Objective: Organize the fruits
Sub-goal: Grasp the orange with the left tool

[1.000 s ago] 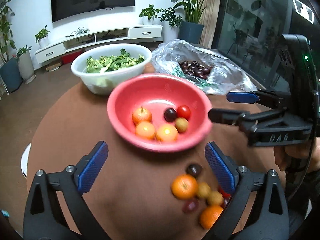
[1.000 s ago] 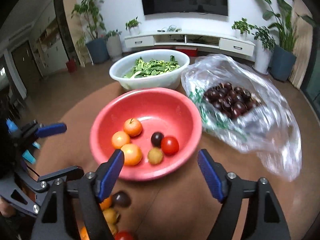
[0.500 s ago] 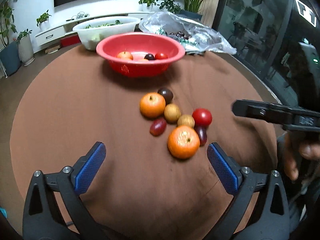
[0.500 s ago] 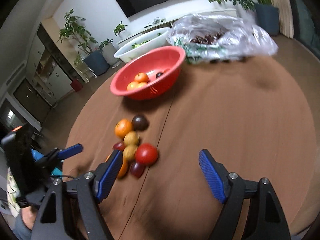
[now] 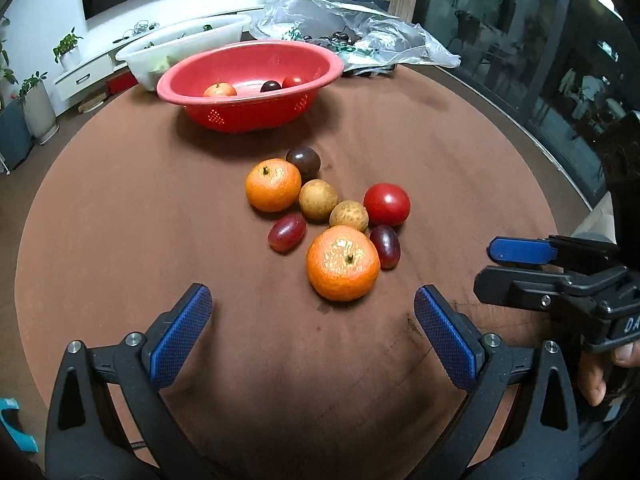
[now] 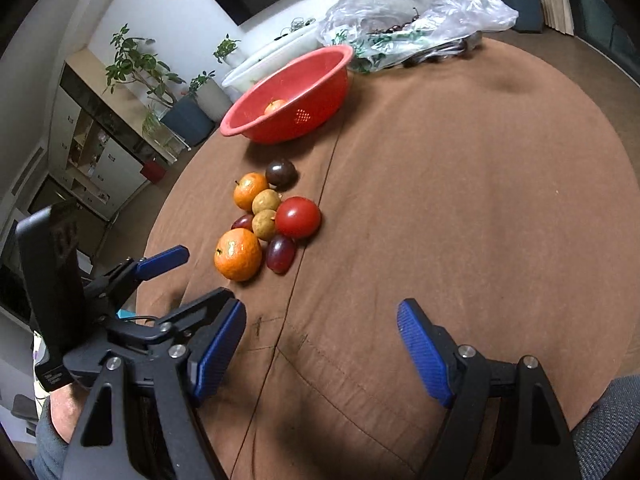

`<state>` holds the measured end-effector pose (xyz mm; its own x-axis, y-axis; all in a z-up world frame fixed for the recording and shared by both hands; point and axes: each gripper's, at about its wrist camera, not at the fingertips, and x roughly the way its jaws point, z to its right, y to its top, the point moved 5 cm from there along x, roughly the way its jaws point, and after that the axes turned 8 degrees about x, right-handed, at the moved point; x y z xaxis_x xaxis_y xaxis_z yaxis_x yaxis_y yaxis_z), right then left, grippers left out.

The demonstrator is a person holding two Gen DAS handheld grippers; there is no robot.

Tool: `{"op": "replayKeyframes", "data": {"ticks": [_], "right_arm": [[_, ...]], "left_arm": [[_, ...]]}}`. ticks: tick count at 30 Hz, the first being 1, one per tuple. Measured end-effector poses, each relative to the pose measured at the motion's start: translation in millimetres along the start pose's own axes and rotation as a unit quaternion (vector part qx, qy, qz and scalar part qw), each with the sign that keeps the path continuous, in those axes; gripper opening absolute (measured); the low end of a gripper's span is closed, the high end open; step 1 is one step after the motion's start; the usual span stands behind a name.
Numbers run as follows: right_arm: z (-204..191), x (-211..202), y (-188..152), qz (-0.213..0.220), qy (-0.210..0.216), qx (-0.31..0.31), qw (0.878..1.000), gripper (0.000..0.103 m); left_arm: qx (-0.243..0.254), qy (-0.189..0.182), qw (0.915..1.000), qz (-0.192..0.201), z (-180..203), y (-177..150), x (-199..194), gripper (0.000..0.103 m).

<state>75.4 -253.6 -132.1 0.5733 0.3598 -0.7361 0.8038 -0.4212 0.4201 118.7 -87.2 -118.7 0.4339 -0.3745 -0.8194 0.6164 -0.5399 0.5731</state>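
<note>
Fruits point(image 5: 334, 216) lie clustered mid-frame on the brown bench point(image 5: 120, 208), below the red bowl point(image 5: 248, 80) at upper centre. Left gripper point(image 5: 312, 332) and right gripper point(image 6: 320, 344) jaws gape empty; lettering "DA" shows at right edge.

Right gripper point(image 6: 320, 344) wide open over brown tablecloth point(image 6: 460, 200), nothing between pads. Left gripper point(image 6: 188, 276) at near left, also open. Fruit cluster left of centre: near orange point(image 6: 238, 255), tomato point(image 6: 298, 217), grape point(image 6: 281, 254), far orange point(image 6: 251, 191), dark plum point(image 6: 281, 173). Red colander point(image 6: 292, 94) far, plastic bag point(image 6: 412, 24) behind.
</note>
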Motion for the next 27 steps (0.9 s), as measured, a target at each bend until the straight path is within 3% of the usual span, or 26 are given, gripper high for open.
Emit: {"op": "replayKeyframes", "data": {"ticks": [8, 14, 19, 27], "right_arm": [[-4, -2, -1, 0.005, -0.006, -0.016, 1.0, 0.08], [-5, -3, -1, 0.011, -0.01, -0.023, 1.0, 0.074], [-7, -2, -2, 0.011, -0.012, -0.026, 1.0, 0.073], [-9, 0, -1, 0.01, -0.015, -0.034, 0.999, 0.069]], "left_arm": [[0.005, -0.001, 1.0, 0.006, 0, 14, 6, 0.1], [0.004, -0.014, 0.9999, -0.005, 0, 17, 15, 0.067], [0.008, -0.012, 0.9998, -0.013, 1, 16, 18, 0.063], [0.018, -0.021, 0.9995, -0.018, 9, 16, 21, 0.042]]}}
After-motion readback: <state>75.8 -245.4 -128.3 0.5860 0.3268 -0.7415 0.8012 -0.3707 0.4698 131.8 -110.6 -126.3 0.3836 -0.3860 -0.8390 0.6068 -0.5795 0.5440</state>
